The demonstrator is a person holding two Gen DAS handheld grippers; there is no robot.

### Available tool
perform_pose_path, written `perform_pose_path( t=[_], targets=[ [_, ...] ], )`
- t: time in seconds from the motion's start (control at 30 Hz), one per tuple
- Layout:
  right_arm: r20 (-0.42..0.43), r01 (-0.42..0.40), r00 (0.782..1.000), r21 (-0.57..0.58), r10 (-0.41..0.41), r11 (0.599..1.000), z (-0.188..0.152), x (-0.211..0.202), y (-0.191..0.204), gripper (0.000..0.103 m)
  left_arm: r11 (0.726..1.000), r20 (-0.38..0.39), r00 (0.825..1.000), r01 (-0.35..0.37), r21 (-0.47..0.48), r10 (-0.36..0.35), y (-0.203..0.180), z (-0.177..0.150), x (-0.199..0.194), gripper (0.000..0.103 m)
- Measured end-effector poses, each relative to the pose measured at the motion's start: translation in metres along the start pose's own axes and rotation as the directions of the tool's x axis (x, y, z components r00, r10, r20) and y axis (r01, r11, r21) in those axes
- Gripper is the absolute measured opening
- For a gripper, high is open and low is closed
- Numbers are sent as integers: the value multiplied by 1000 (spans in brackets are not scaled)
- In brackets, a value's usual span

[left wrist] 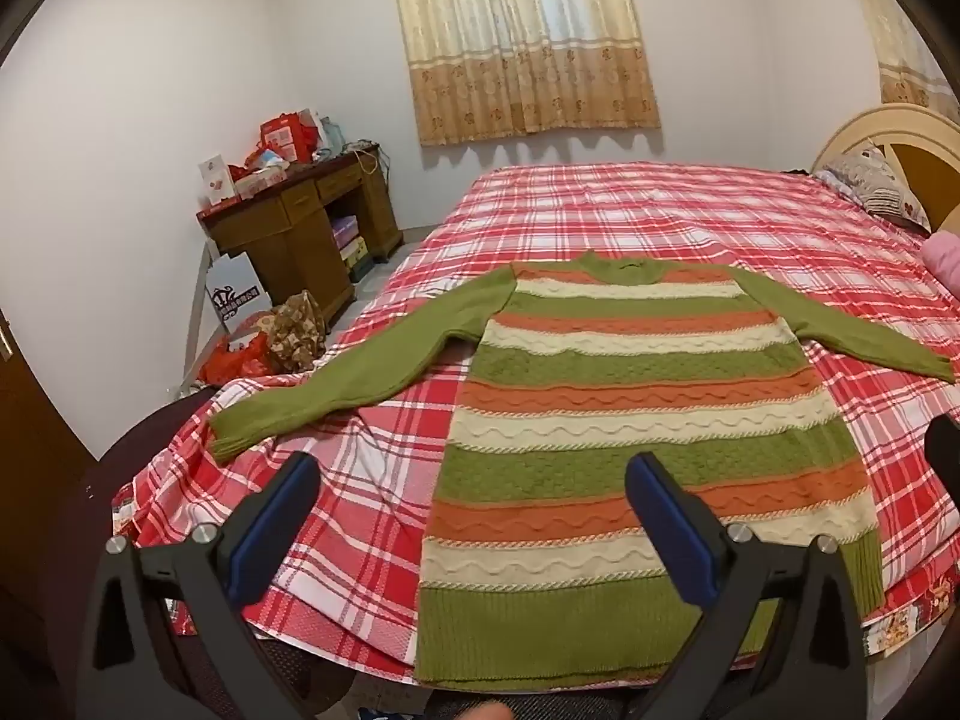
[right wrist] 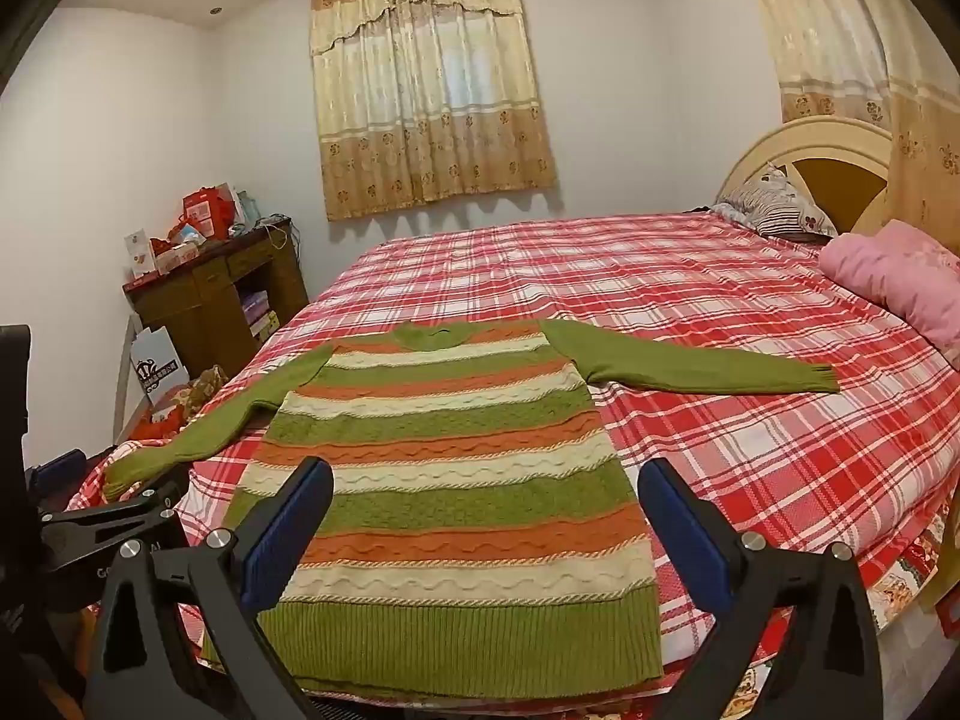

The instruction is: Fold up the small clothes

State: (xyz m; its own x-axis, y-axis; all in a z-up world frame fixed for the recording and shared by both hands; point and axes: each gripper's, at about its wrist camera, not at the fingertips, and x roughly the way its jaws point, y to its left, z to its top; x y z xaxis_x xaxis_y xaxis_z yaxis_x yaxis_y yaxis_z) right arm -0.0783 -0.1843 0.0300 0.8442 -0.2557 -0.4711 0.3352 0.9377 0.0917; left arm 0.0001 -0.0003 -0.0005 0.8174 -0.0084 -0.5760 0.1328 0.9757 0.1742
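Flat on the plaid bed (left wrist: 660, 222) lies the sweater (left wrist: 630, 420), both tools (left wrist: 471, 474) (right wrist: 486, 480) gaping, empty

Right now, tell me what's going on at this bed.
A person holds two grippers over a striped sweater laid flat on the plaid bed, sleeves spread, hem nearest. The left gripper and right gripper are both open, hovering near the hem, holding nothing. No fold has been made yet.
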Motion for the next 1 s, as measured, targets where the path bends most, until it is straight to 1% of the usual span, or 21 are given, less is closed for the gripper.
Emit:
perform_pose_path(
  t=[0.07,0.1,0.13,0.3,0.47,1.0],
  targets=[
    [2,-2,1000,2,2,1000,0,0,0,102,1000,3,1000,4,2,-4,-1,2,-2,103],
    [1,-1,1000,2,1,1000,0,0,0,102,1000,-17,1000,6,1,-6,-2,3,0,103],
    [0,0,1000,2,0,1000,0,0,0,102,1000,-23,1000,19,-21,-19,0,2,3,103],
    [-4,-4,1000,4,4,1000,-3,4,0,102,1000,3,1000,3,-20,-3,-1,2,0,103],
    [-5,-7,1000,5,7,1000,-4,6,-1,102,1000,14,1000,9,-24,-8,1,1,0,103],
    [-9,-6,1000,2,6,1000,-5,3,1,102,1000,18,1000,15,-22,-15,0,0,-1,103]
  ],
)
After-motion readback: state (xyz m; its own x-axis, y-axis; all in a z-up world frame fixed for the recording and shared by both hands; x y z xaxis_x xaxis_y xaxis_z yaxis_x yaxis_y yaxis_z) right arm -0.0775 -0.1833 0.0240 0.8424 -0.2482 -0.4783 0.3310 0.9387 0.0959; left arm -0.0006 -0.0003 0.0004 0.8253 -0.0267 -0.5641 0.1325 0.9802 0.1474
